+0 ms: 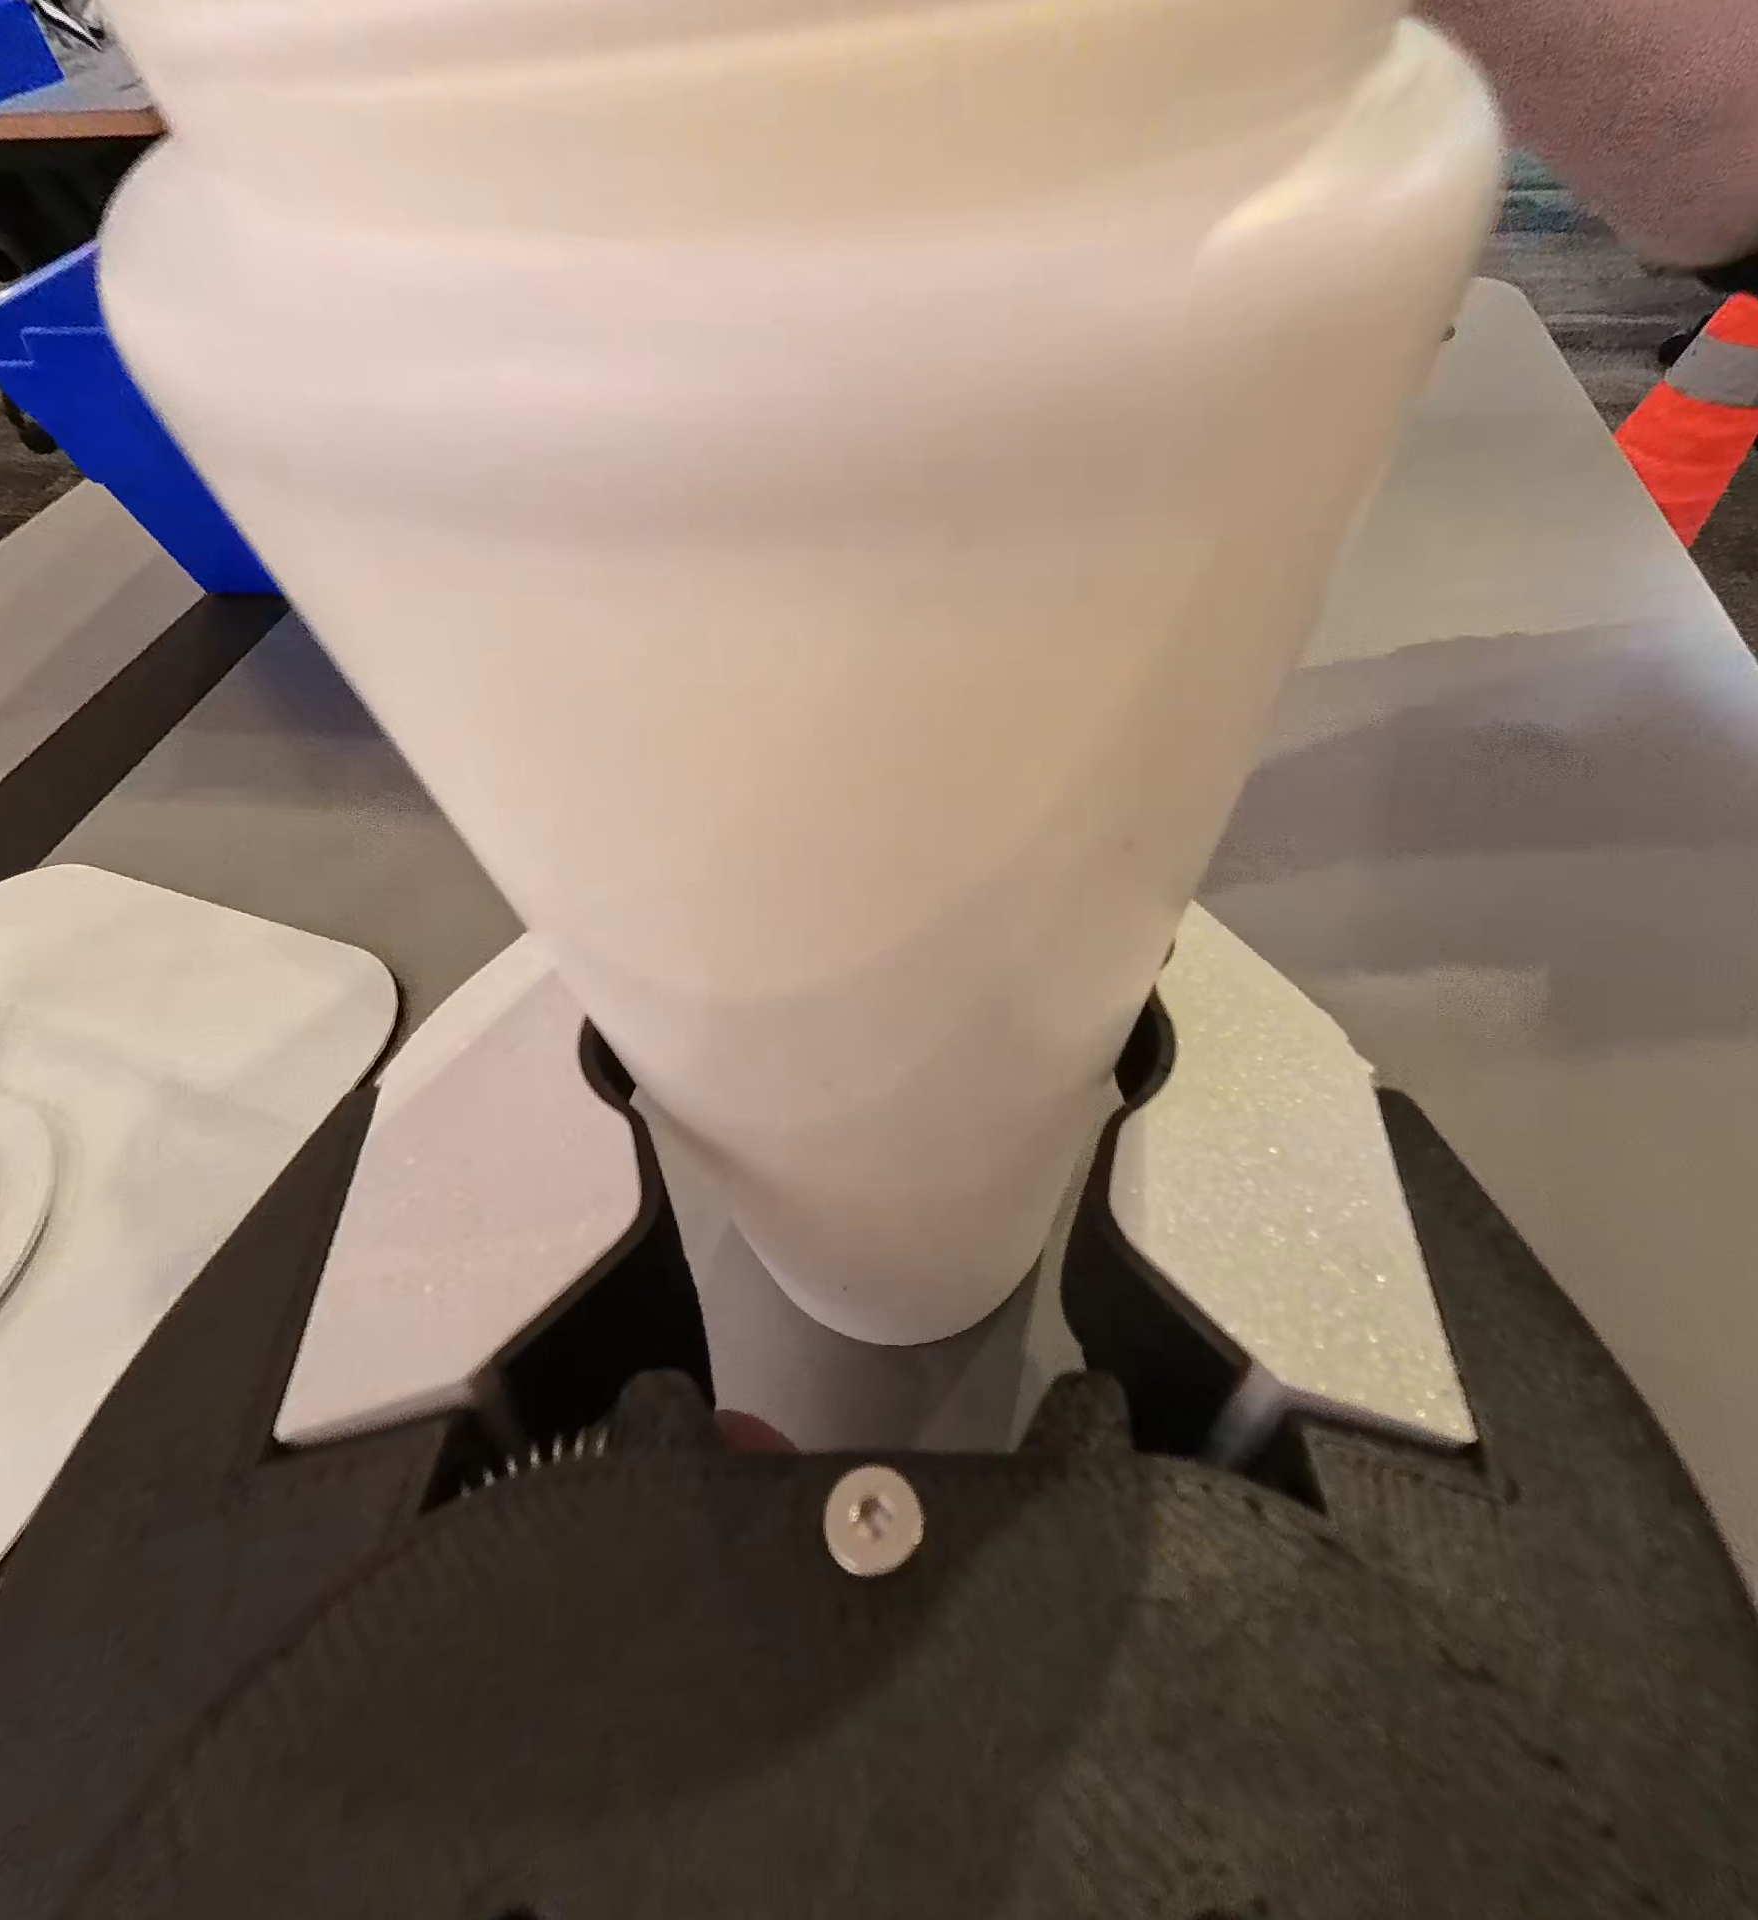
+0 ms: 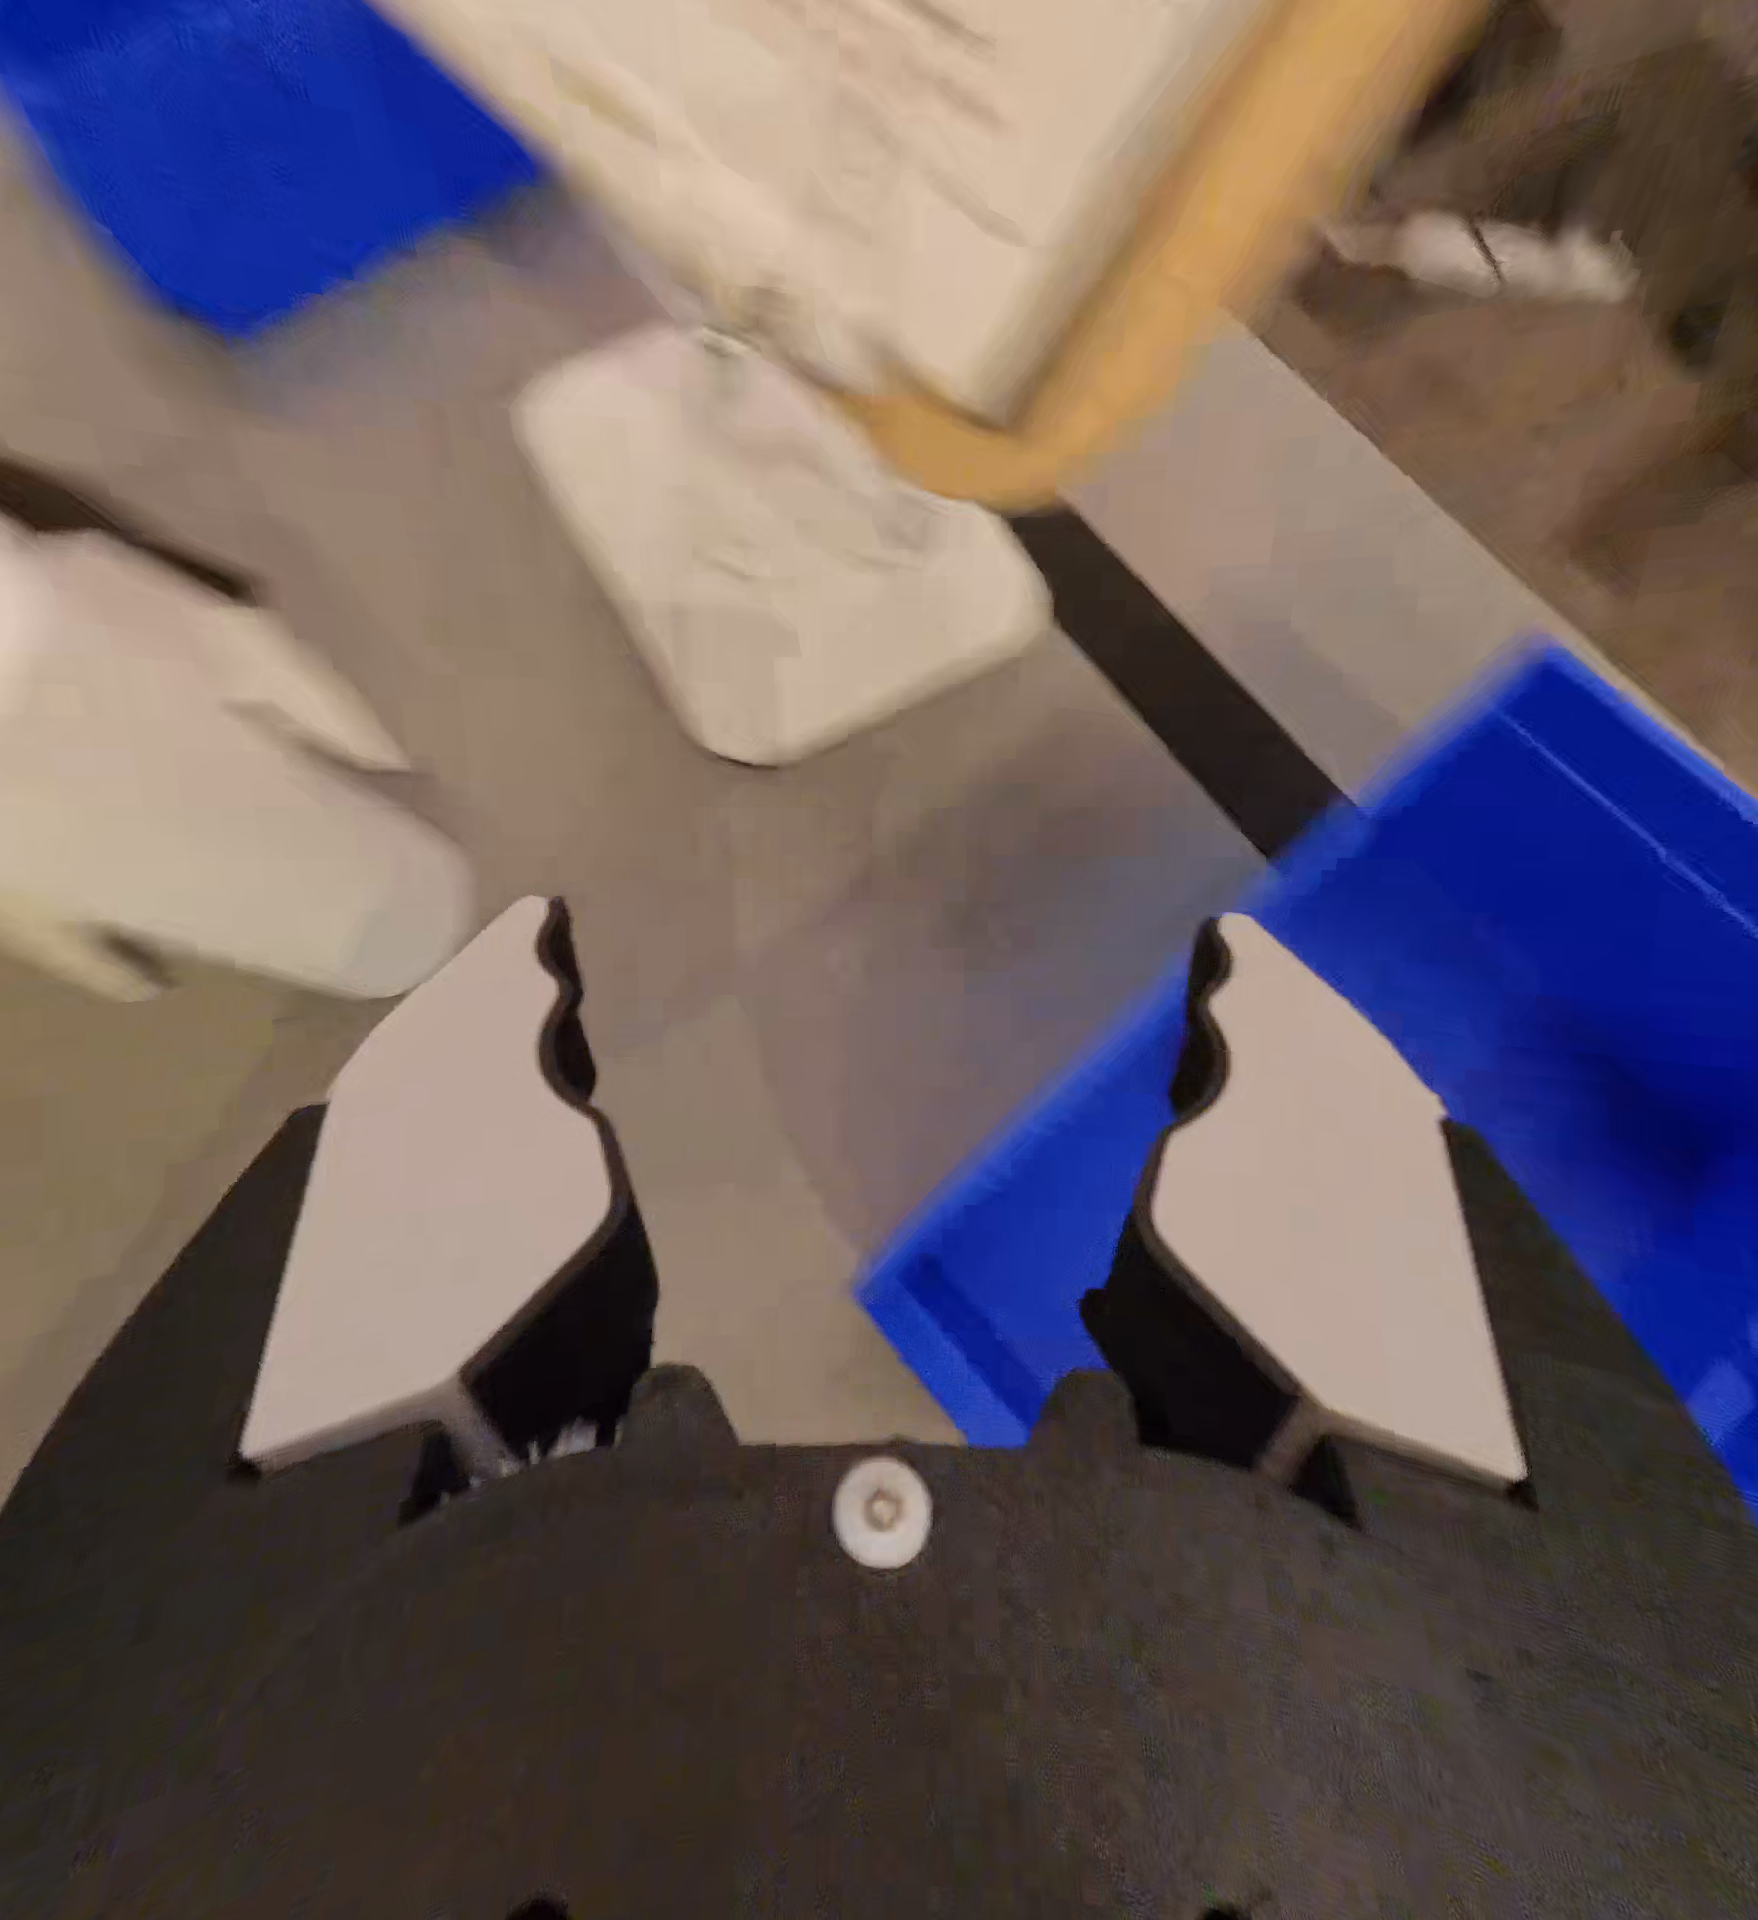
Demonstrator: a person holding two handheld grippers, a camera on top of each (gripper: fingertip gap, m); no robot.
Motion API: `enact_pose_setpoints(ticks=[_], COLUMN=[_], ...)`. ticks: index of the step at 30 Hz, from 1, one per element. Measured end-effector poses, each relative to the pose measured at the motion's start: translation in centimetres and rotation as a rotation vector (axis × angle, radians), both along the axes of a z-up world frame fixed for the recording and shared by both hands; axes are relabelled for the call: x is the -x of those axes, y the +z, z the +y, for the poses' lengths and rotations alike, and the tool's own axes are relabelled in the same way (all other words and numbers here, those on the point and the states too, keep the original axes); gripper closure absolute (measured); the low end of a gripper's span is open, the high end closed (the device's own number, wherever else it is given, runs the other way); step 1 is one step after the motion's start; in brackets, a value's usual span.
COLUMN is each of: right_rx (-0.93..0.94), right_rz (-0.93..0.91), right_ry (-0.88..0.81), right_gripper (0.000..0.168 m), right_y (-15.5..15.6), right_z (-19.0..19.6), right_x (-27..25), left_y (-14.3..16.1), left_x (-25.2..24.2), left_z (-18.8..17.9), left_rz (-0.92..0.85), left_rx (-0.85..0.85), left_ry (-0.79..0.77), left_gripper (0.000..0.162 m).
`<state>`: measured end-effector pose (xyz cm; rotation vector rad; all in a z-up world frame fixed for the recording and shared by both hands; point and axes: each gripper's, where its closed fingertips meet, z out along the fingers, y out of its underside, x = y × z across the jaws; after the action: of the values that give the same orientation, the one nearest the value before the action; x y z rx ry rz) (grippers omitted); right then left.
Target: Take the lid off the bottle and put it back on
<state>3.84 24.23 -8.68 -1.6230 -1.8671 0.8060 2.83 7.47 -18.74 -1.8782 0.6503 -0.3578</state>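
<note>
**Left wrist view, near to far**
- Left gripper (image 1: 875,1049): black printed body with one silver screw, pale pads on the fingers (image 1: 480,1236). Clenched on the lower body of the bottle, one finger pressing each side.
- Bottle (image 1: 792,582): white plastic, wide body, ridged near the top; it fills the centre of the view and rises out of frame, leaning a little to the left. Its base stands clear of the bench. The top is cut off by the frame edge, so whether a lid sits on it cannot be told.
- White tray (image 1: 231,1049): rounded corners, lying on the bench at lower left, with a clear item on it at the frame edge.
- Bench (image 1: 1540,831): grey surface with a dark gap running between its panels.
- Blue bin (image 1: 75,405): behind the bottle, at left.
- Orange cone (image 1: 1716,416): with a grey band, on the floor beyond the bench, at right.

**Right wrist view, near to far (heavily blurred)**
- Right gripper (image 2: 880,935): same build; fingers spread wide apart, nothing between them, hanging above the bench (image 2: 750,883).
- Blue bin (image 2: 1477,987): near the right finger, partly behind it.
- White blurred object (image 2: 158,769): at left, on or above the bench; identity cannot be told.
- White tray (image 2: 781,582): farther ahead at centre.
- Pale board with a tan edge (image 2: 958,208): at top, above the tray.
- Second blue bin (image 2: 231,135): at top left.
</note>
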Motion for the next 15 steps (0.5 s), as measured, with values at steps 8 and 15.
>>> enact_pose_setpoints(ticks=[8,15], right_rx=[0.166,0.243], right_rz=[0.19,0.277], right_ry=[0.472,0.435], right_gripper=[0.039,0.071], right_y=[-4.2,-5.4], right_z=[-20.4,-21.2], right_x=[1.4,3.5], left_y=[0.0,0.0], left_x=[-0.6,-1.4], left_z=[0.0,0.0], left_rz=[-0.007,-0.008], left_rx=[-0.007,-0.01], left_ry=[-0.008,-0.023], left_gripper=[0.069,0.069])
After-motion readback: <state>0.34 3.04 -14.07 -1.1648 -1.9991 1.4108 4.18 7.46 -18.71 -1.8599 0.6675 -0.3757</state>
